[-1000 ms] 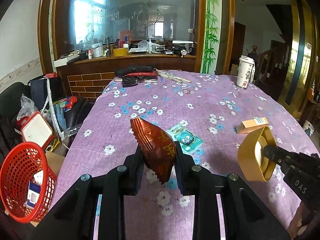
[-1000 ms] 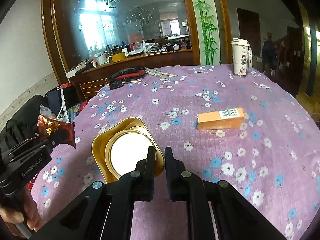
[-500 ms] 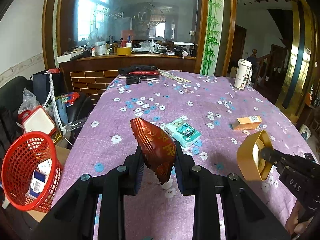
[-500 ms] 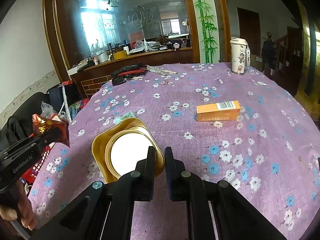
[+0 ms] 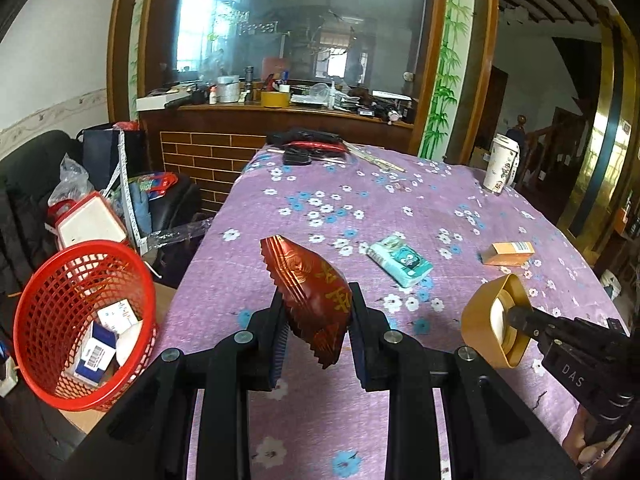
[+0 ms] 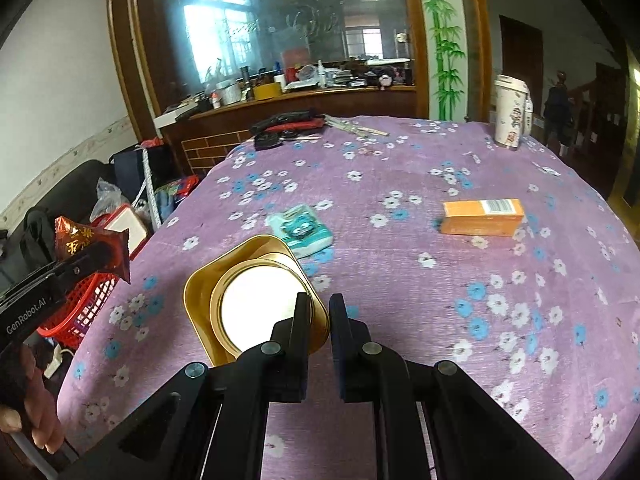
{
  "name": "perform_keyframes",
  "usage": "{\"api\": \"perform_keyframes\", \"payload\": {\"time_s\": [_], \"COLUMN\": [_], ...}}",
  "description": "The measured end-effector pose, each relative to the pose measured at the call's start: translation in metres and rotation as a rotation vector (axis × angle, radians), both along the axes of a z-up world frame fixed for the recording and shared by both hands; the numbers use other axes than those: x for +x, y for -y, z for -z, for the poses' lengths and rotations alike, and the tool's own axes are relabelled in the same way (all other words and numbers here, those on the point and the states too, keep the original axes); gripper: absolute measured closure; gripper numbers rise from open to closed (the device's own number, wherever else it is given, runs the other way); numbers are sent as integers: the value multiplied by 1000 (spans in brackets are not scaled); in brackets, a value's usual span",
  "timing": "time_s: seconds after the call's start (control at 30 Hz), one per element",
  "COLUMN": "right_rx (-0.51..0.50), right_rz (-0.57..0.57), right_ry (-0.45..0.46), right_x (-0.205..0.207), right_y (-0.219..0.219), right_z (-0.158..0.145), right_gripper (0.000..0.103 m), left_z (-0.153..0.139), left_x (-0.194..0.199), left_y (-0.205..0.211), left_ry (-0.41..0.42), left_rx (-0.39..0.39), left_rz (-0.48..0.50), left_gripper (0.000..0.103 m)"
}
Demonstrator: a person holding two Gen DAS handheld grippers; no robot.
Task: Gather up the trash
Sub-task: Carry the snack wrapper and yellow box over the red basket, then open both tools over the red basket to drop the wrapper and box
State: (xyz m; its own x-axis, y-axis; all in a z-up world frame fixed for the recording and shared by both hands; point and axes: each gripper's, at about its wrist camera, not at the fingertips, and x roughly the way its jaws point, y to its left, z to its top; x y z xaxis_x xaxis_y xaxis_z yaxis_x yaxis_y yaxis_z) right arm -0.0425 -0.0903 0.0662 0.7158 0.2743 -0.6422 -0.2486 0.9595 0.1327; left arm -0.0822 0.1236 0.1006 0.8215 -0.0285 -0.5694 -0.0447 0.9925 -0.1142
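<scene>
Left wrist view, left tongs clamped on red snack wrapper, right tongs pinching gold tray rim

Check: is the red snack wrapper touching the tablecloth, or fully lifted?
Apart. The right wrist view shows the red snack wrapper pinched in the left gripper, held off the edge of the tablecloth above the red basket.

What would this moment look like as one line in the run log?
left tool: shut on red snack wrapper | right tool: shut on gold tray | red basket: beside table, holds trash | orange box, tissue pack: on table
</scene>
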Motion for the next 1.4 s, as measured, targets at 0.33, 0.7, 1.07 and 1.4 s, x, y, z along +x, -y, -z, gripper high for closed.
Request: {"api": "perform_keyframes", "payload": {"time_s": [0.33,0.7,1.07,1.4], "right_rx": [-7,-39,-68,-81], "right_rz": [-84,-199,-331,-432], "right_ry": [-7,4,2,-1], "right_x": [-2,1,4,4], "right_y": [-40,-103,-178,-239], "right_z": [-8,-20,-26,-31], "right_gripper": [93,93,93,93], "left_z": [-1,-4,6,19], "left_x": [-12,-27,-39,-53], "left_y": [-39,-93,-156,-209], "left_ry": [7,28,14,-3], "left_rx": [-27,-56,-80,-107], "left_rz": [-65,-155,-265,-350], "left_gripper": [77,77,77,77]}}
